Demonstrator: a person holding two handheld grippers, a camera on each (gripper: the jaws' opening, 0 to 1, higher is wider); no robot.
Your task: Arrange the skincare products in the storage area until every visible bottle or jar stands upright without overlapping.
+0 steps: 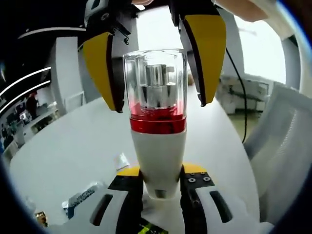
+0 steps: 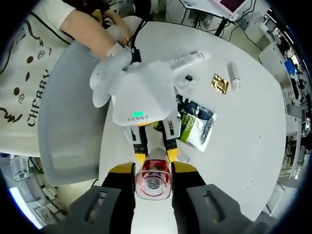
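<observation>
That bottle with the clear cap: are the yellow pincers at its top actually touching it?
Cannot tell. In the left gripper view the right gripper straddles the bottle closely, and no plain contact or gap shows; the right gripper view hides the pads.

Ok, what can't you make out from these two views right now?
- Bottle base: left gripper view, hidden between the left gripper jaws.
- Whether the right gripper touches the clear cap: unclear in both views.
- Green sachet print: right gripper view, too small, and partly covered by the left gripper.
</observation>
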